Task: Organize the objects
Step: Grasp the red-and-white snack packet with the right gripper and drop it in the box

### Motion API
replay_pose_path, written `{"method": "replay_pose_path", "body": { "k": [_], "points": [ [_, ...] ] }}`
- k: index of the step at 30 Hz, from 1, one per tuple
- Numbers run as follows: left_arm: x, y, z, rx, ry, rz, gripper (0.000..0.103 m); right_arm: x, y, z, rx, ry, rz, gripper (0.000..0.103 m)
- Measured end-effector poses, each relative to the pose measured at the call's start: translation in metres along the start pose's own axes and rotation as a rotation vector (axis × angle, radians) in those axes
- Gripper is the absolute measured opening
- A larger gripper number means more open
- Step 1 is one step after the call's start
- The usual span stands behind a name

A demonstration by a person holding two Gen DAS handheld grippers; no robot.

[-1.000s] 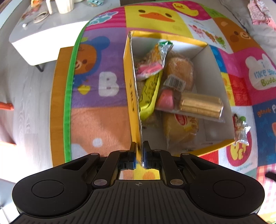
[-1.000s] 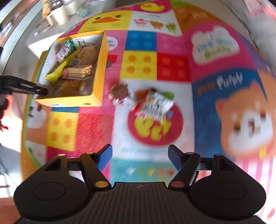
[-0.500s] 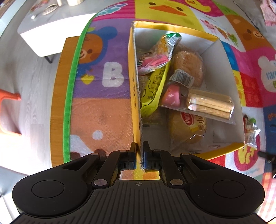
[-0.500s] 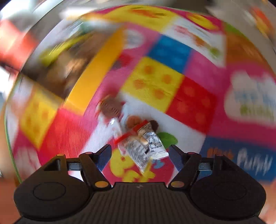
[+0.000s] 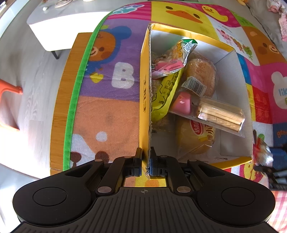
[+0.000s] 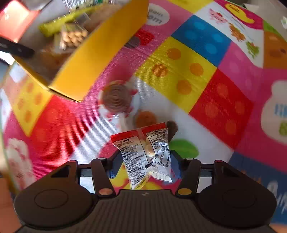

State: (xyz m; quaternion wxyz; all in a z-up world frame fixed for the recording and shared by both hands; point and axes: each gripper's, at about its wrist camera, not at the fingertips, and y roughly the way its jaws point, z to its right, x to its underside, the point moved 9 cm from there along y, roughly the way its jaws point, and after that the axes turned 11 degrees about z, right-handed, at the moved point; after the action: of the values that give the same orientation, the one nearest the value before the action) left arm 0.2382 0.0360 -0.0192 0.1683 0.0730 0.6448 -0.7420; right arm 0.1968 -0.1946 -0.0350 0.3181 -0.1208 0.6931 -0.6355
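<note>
An open yellow cardboard box (image 5: 145,107) stands on the colourful play mat, holding a wafer pack (image 5: 220,114), a bun (image 5: 195,136), a yellow packet (image 5: 165,96) and other snacks. My left gripper (image 5: 146,161) is shut on the box's near wall. My right gripper (image 6: 145,166) points down at the mat to the right of the box (image 6: 100,53). Its jaws are closing on a red-and-clear snack packet (image 6: 145,154), which fills the gap between the pads. A round brown wrapped snack (image 6: 116,97) lies on the mat just beyond.
The play mat (image 5: 107,111) covers a wooden board (image 5: 61,107) on a pale floor. A white low table (image 5: 62,26) stands beyond the mat, and an orange object (image 5: 10,89) sits at the far left. Pink cloth (image 5: 281,16) lies at the far right.
My right gripper dropped down to the mat, rolled, and narrowed its jaws around the red-and-clear packet. The left gripper kept its hold on the box wall, with a slight roll.
</note>
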Motion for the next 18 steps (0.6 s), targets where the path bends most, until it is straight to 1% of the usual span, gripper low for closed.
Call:
{"method": "replay_pose_path", "body": {
  "k": [3,7,9,11,14,18],
  "points": [
    [0.0,-0.002,0.002,-0.004,0.022,0.0,0.009,0.001,-0.036,-0.014,-0.014,0.076,0.057,0.055],
    [0.003,-0.005,0.004,-0.001,0.058,-0.014,0.009,0.002,-0.098,-0.027,-0.048,0.276,0.119,0.055],
    [0.003,-0.006,0.005,0.009,0.07,-0.019,0.009,0.002,-0.129,-0.037,-0.039,0.344,0.143,0.055],
    [0.004,-0.005,0.005,0.02,0.086,-0.019,0.009,-0.003,-0.16,-0.049,-0.03,0.376,0.17,0.055],
    [0.004,-0.005,0.003,0.044,0.087,-0.021,0.009,-0.013,-0.199,-0.069,-0.038,0.414,0.208,0.055],
    [0.006,-0.006,0.003,0.052,0.124,-0.029,0.01,-0.032,-0.235,-0.088,-0.065,0.494,0.257,0.055]
  ]
}}
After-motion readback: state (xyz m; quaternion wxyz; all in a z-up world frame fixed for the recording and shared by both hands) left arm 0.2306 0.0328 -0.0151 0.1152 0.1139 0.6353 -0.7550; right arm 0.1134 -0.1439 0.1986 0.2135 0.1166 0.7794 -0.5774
